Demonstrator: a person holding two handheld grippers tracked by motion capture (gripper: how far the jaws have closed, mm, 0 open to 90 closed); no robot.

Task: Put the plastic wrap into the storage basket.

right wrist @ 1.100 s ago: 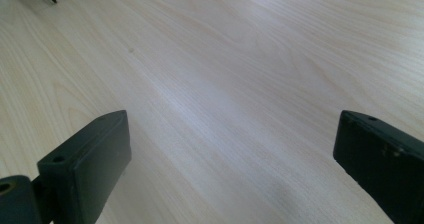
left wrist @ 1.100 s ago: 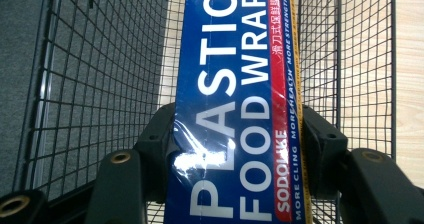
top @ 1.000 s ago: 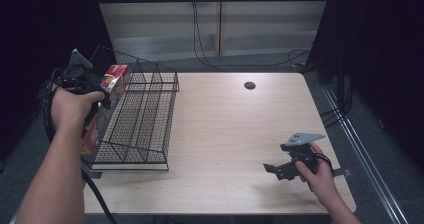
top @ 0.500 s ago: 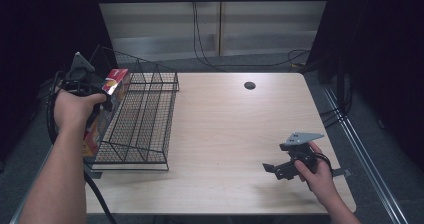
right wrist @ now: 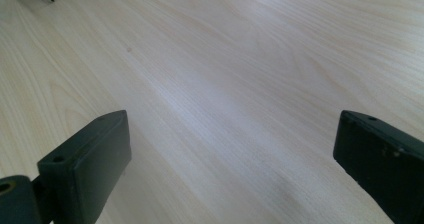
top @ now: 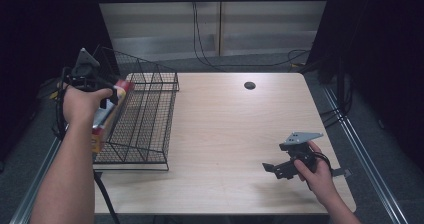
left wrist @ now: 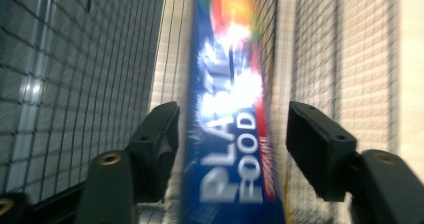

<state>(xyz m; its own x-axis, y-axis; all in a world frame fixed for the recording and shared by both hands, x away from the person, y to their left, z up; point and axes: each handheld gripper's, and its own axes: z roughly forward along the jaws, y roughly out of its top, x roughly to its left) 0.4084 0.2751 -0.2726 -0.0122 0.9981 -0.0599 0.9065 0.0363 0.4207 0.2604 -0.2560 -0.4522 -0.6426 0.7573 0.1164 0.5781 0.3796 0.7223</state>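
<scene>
A: Left side first. Where's the box against the left tool (top: pixel 107 104)?

B: The box (top: pixel 106 121) stands on edge at the left wall of the wire basket (top: pixel 150 129), right under the person's left hand (top: pixel 82 104). In the left gripper view the box (left wrist: pixel 232 134) runs up between the two black jaws, with a sliver of gap on the left and a wider gap on the right. The pads aren't pressing it. The jaws have just been opening, box between them, so call the tool loose around it, not gripping.

A: Whether the box is inside or outside the basket?

B: Can't tell. Mesh (left wrist: pixel 80 59) shows on both sides of it in the left gripper view.

A: Any writing?

B: Blurred, but white letters on blue read "PLA..." and "FOOD", with small red print beside that I can't read. Orange and red colours further up the box.

A: Now the right.

B: Right tool (top: pixel 270 168) sits low over the wooden surface (top: pixel 240 134) near the front right corner, in the right hand (top: pixel 315 171), well apart from the basket. The right gripper view has the jaws spread wide over bare wood (right wrist: pixel 225 84), nothing between them.
</scene>
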